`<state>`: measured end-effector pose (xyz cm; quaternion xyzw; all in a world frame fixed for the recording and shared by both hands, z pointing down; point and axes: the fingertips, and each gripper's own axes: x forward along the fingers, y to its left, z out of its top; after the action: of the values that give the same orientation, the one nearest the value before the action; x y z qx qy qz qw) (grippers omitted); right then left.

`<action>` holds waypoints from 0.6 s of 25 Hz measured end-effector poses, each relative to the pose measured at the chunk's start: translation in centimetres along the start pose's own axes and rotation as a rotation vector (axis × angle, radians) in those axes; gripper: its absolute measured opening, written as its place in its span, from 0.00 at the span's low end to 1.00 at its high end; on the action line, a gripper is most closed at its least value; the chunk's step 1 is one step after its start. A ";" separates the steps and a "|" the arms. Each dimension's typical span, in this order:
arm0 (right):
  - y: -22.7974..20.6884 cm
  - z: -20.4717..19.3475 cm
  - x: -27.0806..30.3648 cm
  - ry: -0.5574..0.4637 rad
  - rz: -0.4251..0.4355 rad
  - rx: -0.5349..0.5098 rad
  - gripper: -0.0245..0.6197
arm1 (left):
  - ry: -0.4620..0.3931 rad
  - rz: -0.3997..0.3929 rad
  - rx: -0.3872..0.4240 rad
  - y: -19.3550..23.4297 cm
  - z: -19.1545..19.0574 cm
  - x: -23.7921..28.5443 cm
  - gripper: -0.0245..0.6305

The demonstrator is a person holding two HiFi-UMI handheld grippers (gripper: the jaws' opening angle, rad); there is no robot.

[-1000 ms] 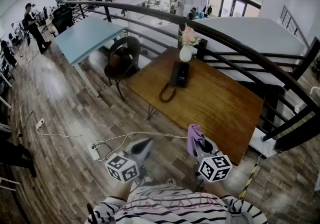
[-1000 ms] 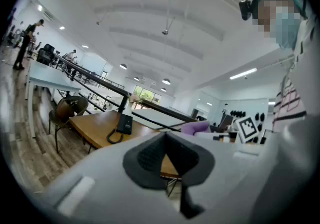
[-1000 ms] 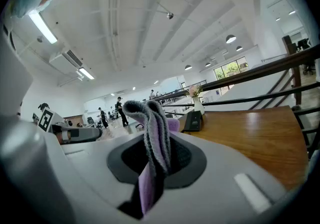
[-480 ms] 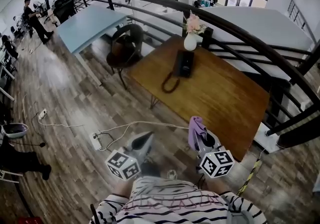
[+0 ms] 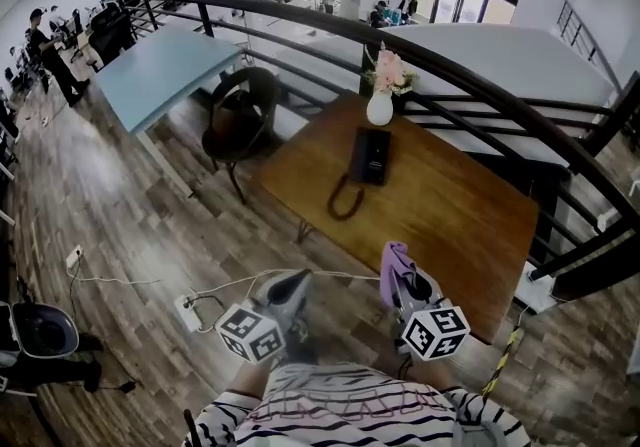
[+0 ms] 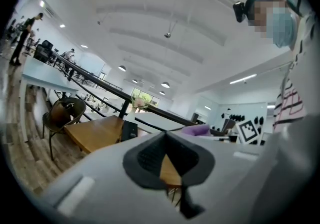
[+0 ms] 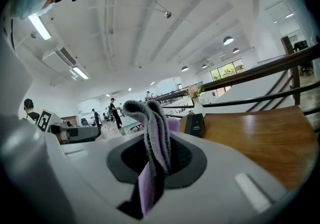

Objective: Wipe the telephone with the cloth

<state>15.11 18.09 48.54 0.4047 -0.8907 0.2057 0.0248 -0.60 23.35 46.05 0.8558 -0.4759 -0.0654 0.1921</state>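
Right gripper (image 5: pixel 404 283) is clamping a folded lilac cloth (image 5: pixel 395 263); left gripper (image 5: pixel 287 291) is sitting closed, holding nothing. Black corded telephone (image 5: pixel 372 155) is lying on the brown wooden table (image 5: pixel 450 220), well apart from both grippers, just beside a white flower vase (image 5: pixel 379 108).

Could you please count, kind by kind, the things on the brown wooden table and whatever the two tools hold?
Telephone: 1
Vase of flowers: 1
Cloth, pinched in the right tool: 1
Total: 3
The left tool holds nothing.
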 end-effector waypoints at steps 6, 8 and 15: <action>1.2 1.7 5.8 -0.020 -0.063 0.013 0.12 | 0.025 -0.041 -0.004 6.6 3.3 1.0 0.04; 1.8 2.0 7.5 -0.031 -0.088 0.017 0.12 | 0.032 -0.063 0.000 8.5 4.3 1.1 0.04; 3.5 2.6 12.9 -0.068 -0.157 0.043 0.12 | 0.059 -0.125 0.009 14.5 6.9 1.8 0.04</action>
<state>4.24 9.98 47.72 0.4807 -0.8518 0.2084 0.0018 -13.10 13.17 45.49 0.8862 -0.4161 -0.0500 0.1977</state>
